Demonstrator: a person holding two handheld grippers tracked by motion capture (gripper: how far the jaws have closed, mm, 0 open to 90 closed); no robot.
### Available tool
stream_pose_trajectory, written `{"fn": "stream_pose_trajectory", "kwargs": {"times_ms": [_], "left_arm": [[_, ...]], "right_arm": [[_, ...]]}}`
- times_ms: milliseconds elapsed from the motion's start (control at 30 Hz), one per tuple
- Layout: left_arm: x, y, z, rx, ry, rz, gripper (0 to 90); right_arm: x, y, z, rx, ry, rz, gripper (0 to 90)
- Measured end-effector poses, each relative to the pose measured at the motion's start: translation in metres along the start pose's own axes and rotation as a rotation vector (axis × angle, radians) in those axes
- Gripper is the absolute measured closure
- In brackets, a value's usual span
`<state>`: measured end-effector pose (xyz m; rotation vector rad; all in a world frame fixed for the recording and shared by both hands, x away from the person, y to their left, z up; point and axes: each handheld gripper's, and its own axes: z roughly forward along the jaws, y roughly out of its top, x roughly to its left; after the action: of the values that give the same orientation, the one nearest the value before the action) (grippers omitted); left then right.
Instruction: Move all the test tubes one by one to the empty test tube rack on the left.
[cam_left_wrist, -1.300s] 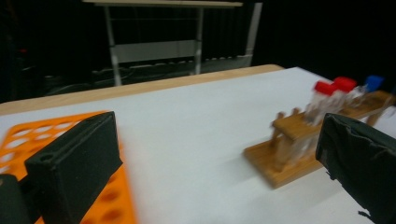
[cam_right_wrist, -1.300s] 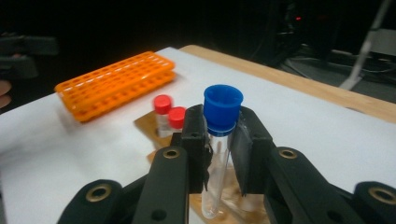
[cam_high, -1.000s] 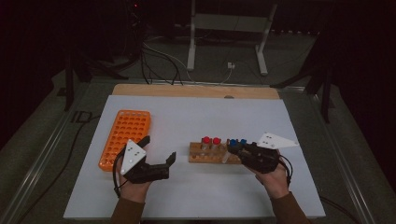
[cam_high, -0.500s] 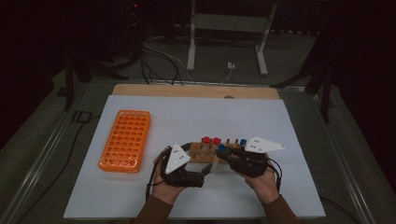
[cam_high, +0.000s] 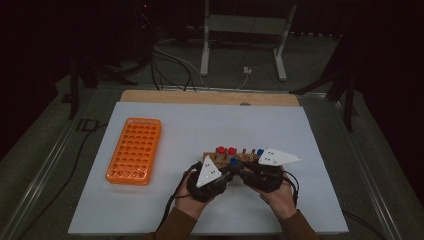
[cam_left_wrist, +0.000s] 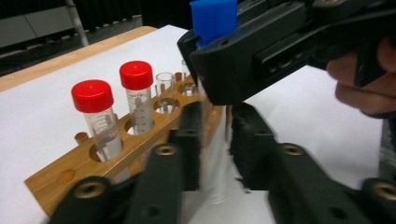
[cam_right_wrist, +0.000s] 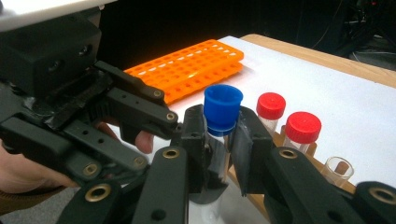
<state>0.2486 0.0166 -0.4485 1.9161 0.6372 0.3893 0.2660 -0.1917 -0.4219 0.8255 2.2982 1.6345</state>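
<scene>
Two grippers are seen close together at the near middle of the white table (cam_high: 310, 130), each held in one hand. A clear tube with a blue cap (cam_right_wrist: 223, 108) is held between them, just in front of the wooden rack (cam_left_wrist: 140, 135).

The right gripper (cam_right_wrist: 223, 154) is closed on the tube just under the blue cap, with the cap standing above its pads. The left gripper (cam_left_wrist: 215, 154) has just been closing, and its jaws are now seen clamped on the clear lower body of the same tube, below the right gripper. In the high view, the left gripper (cam_high: 231, 170) and the right gripper (cam_high: 239, 171) meet tip to tip beside the rack (cam_high: 235, 156).

In the rack, two tubes with red caps are counted: one (cam_left_wrist: 93, 100) nearer the end, and the other (cam_left_wrist: 136, 79) next to it. One open tube without a cap (cam_left_wrist: 165, 84) is seen after them. A second blue cap (cam_high: 260, 152) is seen at the rack's right part in the high view. The number of empty holes cannot be told.

One orange tray (cam_high: 134, 150) of many holes lies well apart, on the left of the table, with nothing in it.
</scene>
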Motion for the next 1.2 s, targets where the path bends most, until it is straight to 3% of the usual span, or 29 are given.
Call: {"fn": "stream_pose_trajectory", "kwargs": {"times_ms": [67, 200, 333, 433, 600, 667, 933, 1200], "left_arm": [[0.002, -0.001, -0.002, -0.007, 0.002, -0.002, 77.1], [0.005, -0.002, -0.007, -0.011, 0.027, -0.009, 77.4], [0.011, -0.006, -0.014, -0.017, 0.054, -0.025, 77.5], [0.017, -0.008, -0.022, -0.028, 0.079, -0.034, 77.5], [0.028, -0.012, -0.035, -0.044, 0.109, -0.052, 77.5], [0.034, -0.014, -0.042, -0.059, 0.123, -0.071, 77.4], [0.053, -0.021, -0.068, -0.089, 0.175, -0.094, 77.4], [0.07, -0.025, -0.09, -0.123, 0.222, -0.103, 77.3]], "right_arm": [[-0.001, 0.0, 0.0, -0.003, 0.01, 0.003, 75.3], [-0.004, 0.002, -0.004, -0.03, 0.038, 0.012, 52.3], [-0.008, 0.004, -0.012, -0.072, 0.008, 0.035, 27.3], [-0.012, 0.005, -0.015, -0.082, -0.037, 0.037, 15.8], [-0.019, 0.004, -0.02, -0.098, -0.069, 0.053, 9.5], [-0.022, 0.002, -0.022, -0.102, -0.105, 0.054, 2.9], [-0.028, -0.002, -0.026, -0.108, -0.174, 0.045, 0.1], [-0.035, -0.004, -0.036, -0.126, -0.207, 0.063, 0.1]]}}
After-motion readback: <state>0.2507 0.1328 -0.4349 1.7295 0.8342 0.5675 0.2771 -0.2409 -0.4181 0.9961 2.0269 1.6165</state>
